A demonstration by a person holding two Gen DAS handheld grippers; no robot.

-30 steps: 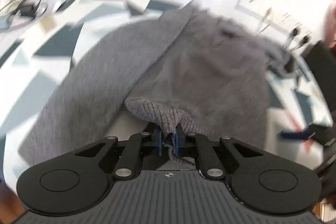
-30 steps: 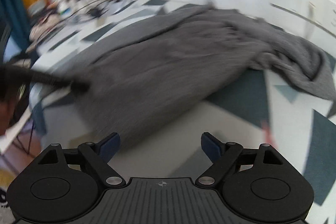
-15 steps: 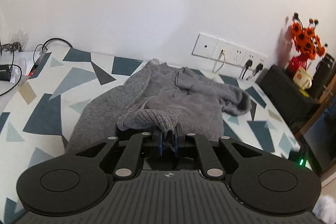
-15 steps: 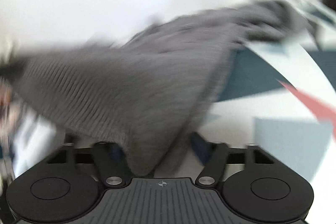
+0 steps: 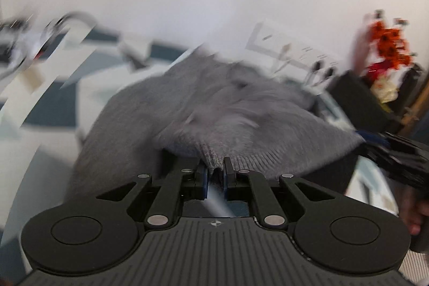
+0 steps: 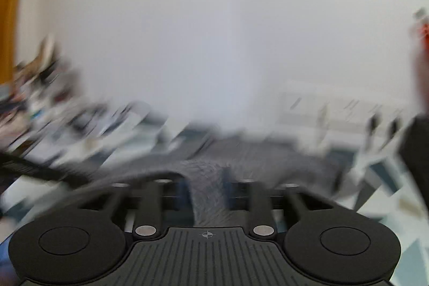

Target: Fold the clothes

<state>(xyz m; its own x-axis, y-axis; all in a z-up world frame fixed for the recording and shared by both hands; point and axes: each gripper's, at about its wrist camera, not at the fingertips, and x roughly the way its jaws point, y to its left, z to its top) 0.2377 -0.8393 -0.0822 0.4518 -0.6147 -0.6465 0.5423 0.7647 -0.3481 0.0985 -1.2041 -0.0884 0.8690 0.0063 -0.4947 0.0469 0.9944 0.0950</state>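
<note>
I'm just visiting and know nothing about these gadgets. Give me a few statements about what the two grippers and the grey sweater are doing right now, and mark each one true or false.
1. The left gripper is shut on the ribbed hem of the grey sweater. True.
2. The right gripper is wide open with nothing between its fingers. False: grey knit fabric sits between them, and they look closed on it, though the view is blurred.
3. The sweater lies on a tablecloth patterned with dark triangles. True.
4. The sweater is bright red. False: it is grey.
5. Orange flowers stand at the right in the left wrist view. True.
</note>
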